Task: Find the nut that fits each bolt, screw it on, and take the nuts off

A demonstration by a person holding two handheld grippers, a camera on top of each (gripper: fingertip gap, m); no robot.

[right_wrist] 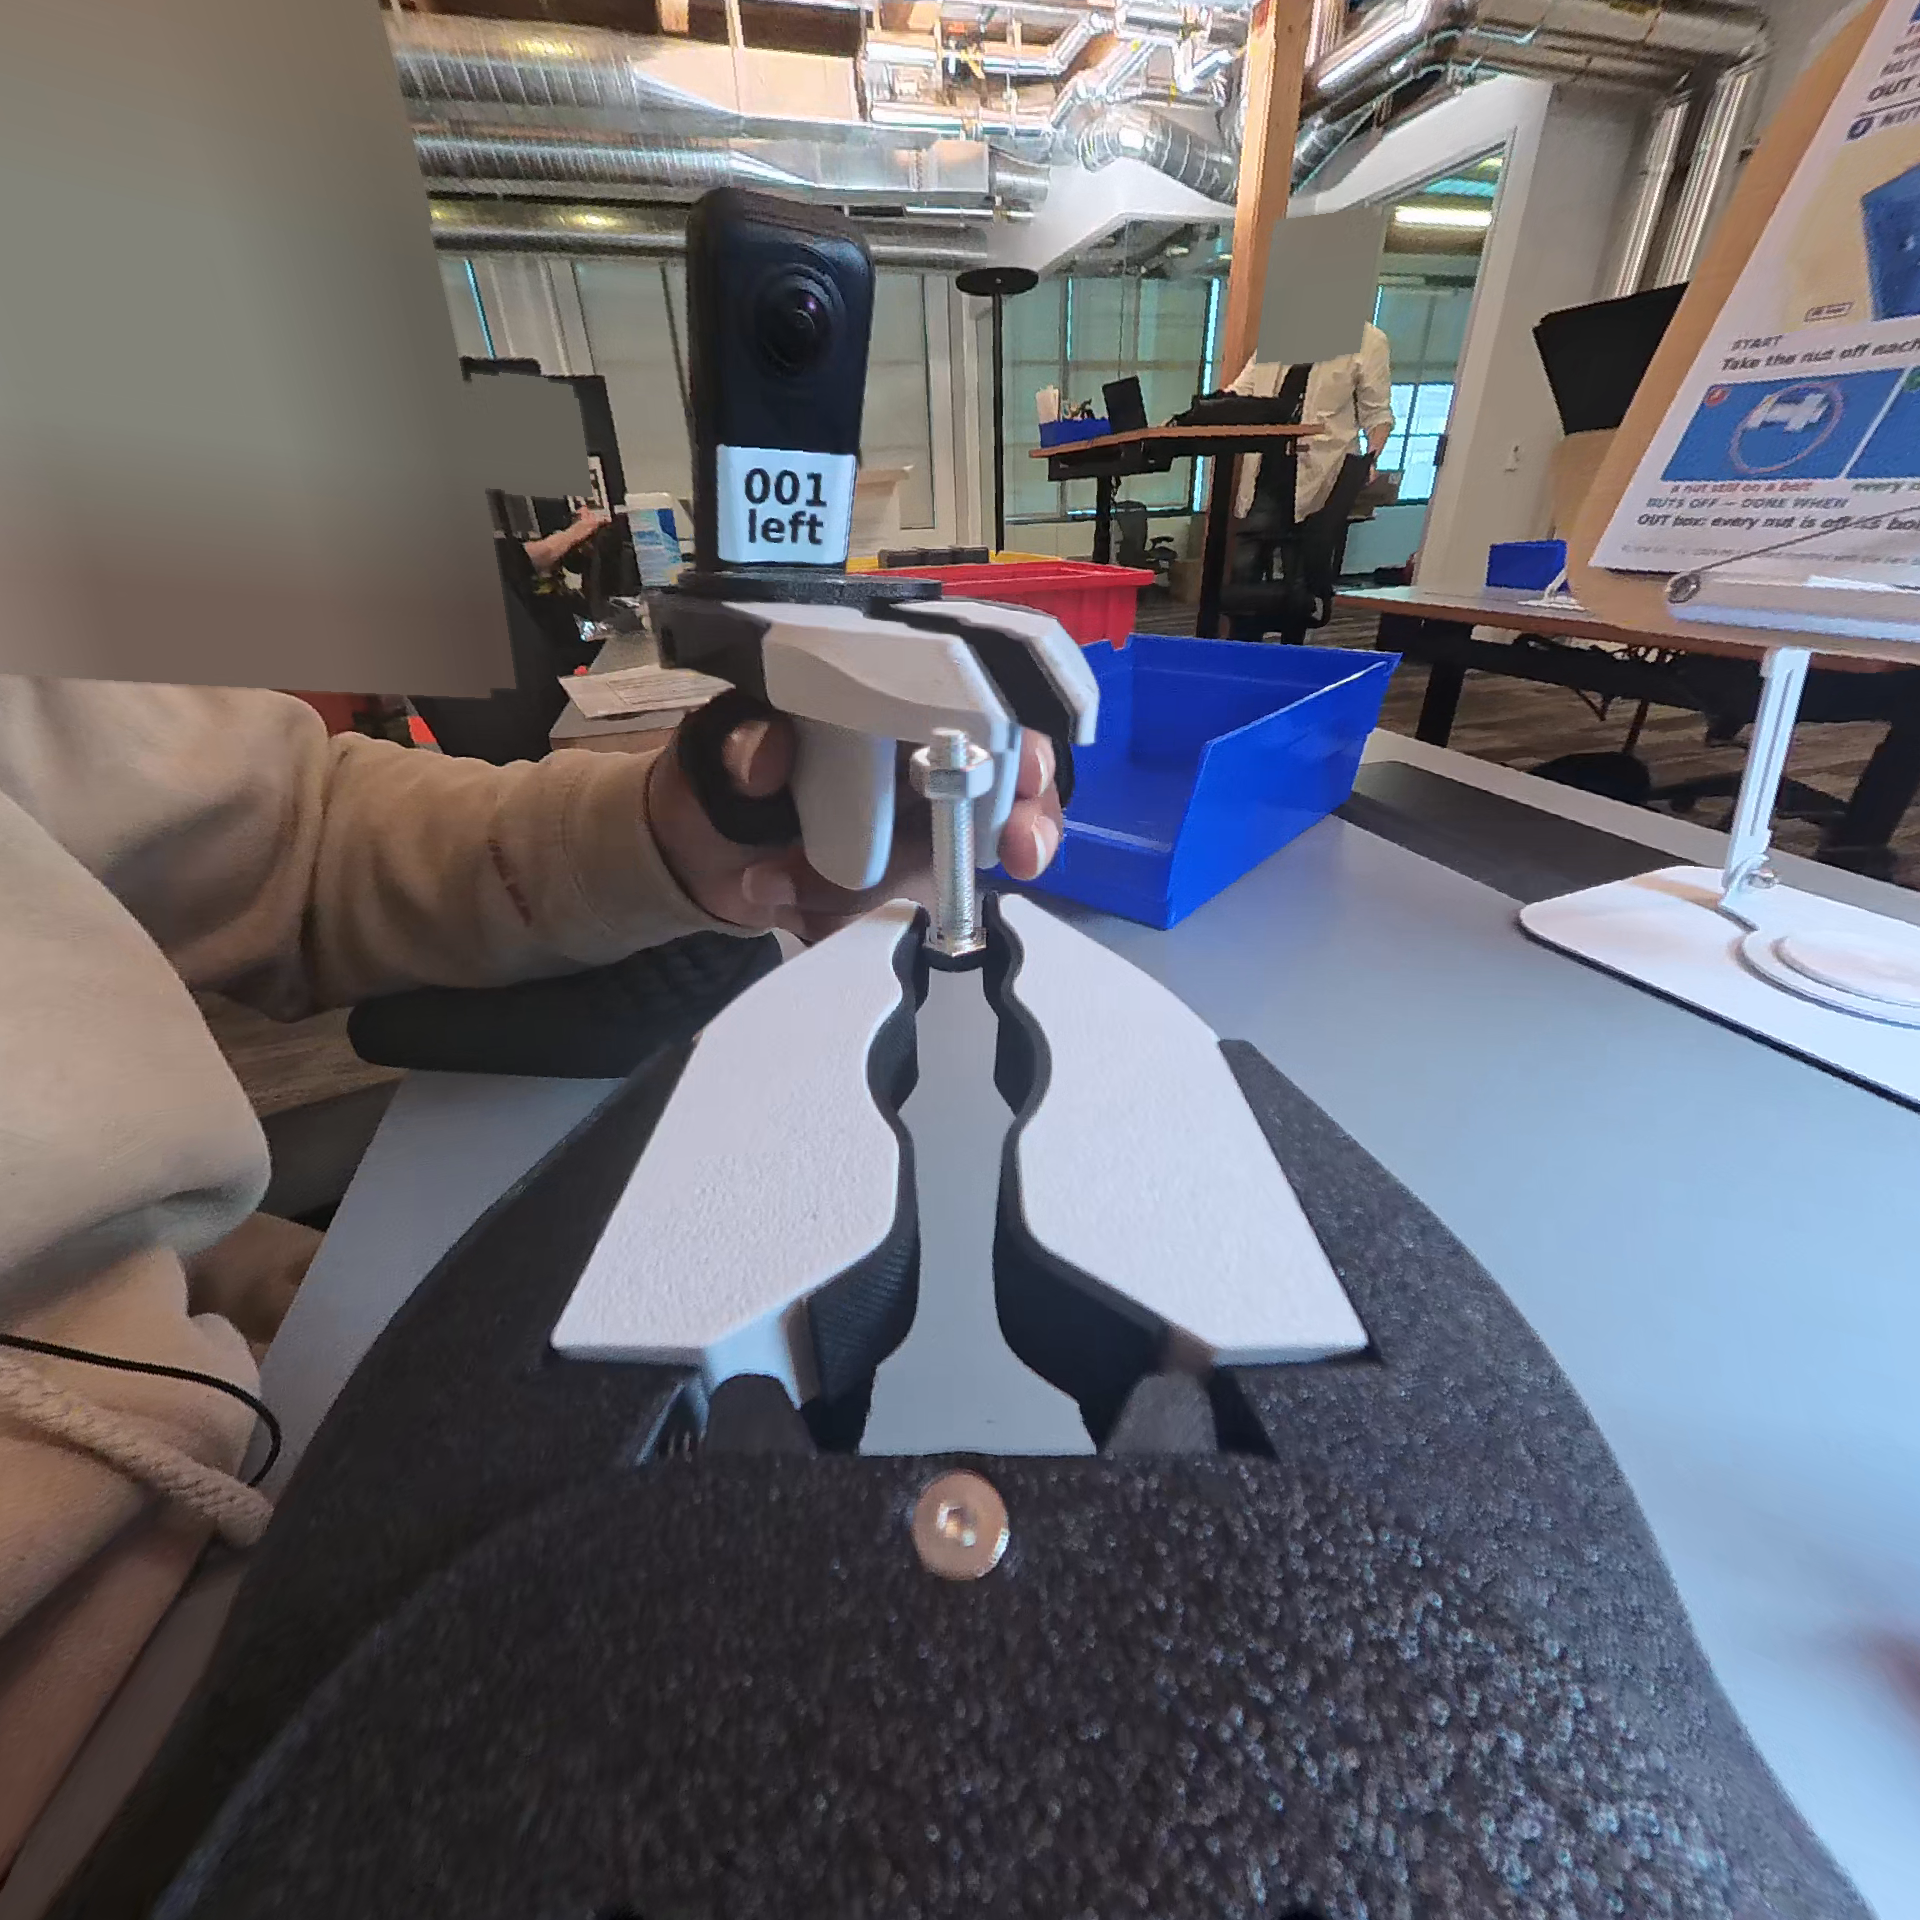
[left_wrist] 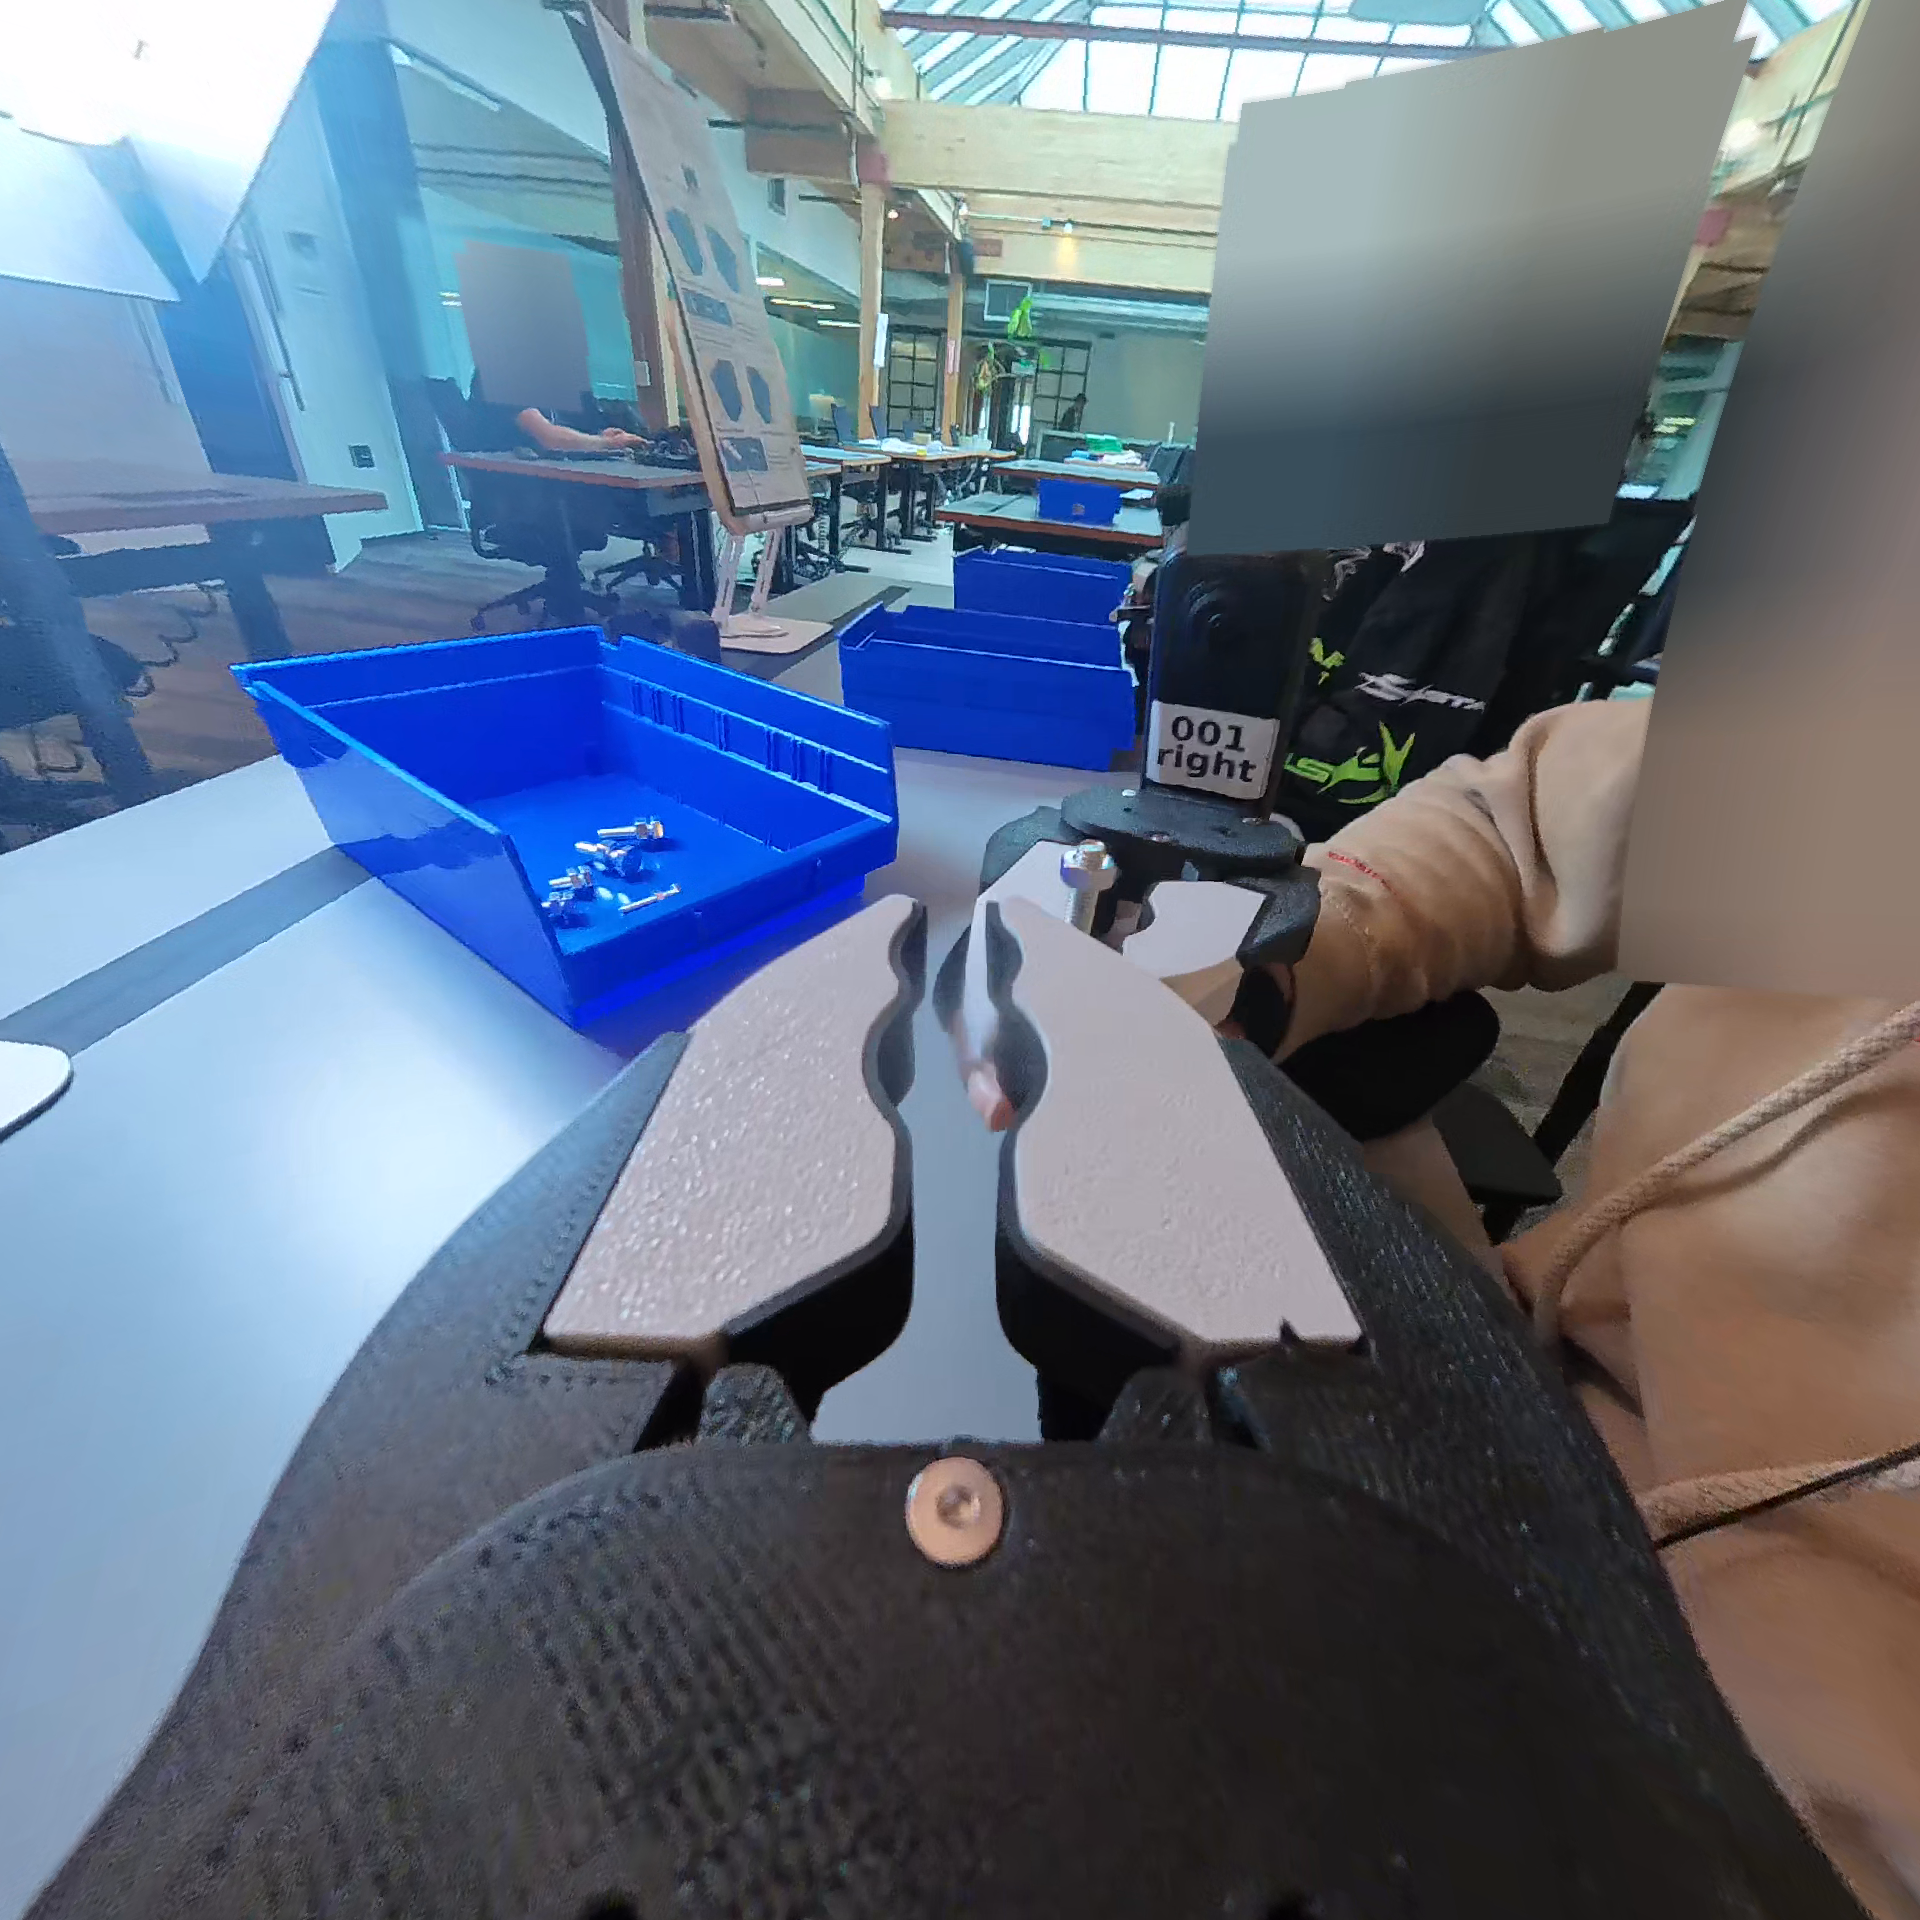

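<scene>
Slippage worries us: our right gripper (right_wrist: 956,935) pinches the bolt (right_wrist: 953,842) by its head above the table (right_wrist: 1455,1091), the nut (right_wrist: 948,769) near its top; our left gripper (left_wrist: 948,925), nearly closed and empty, could knock it askew

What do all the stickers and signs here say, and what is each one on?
I don't quote writing; these bear it:
White sticker on the camera above the left gripper: short, clear.
White sticker on the camera above the right gripper: short, clear.
Instruction sheet on a white stand: partly cut off.
Brown board behind the blue bin: too small to read.
</scene>
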